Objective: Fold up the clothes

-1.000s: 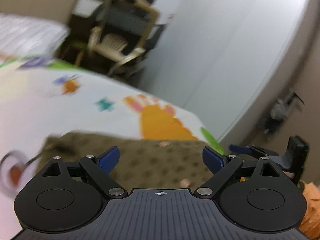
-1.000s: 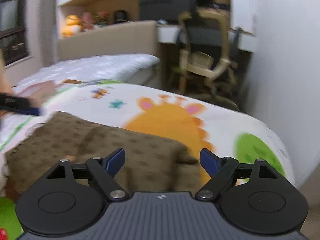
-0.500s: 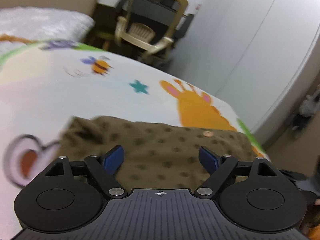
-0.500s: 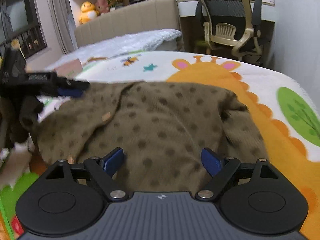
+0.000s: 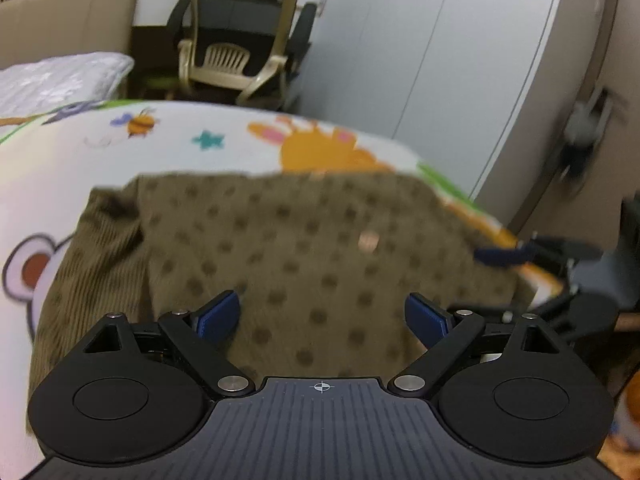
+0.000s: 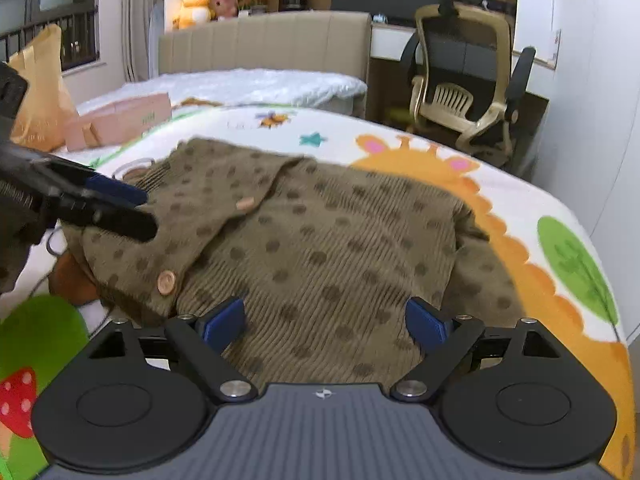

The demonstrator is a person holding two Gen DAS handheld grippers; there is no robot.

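Brown dotted cardigan (image 6: 320, 248) lies on bed's cartoon sheet (image 6: 532, 208), front flap already turned over body, buttons showing. Left tongs (image 5: 322, 316) spread wide, empty, poised low above near hem. Right tongs (image 6: 324, 322) likewise spread wide, empty, over ribbed panel. Probably lining up for next fold grasp. Near hem hidden behind both tool bodies; sleeve at right edge bunched, shape unclear. Left view blurred.
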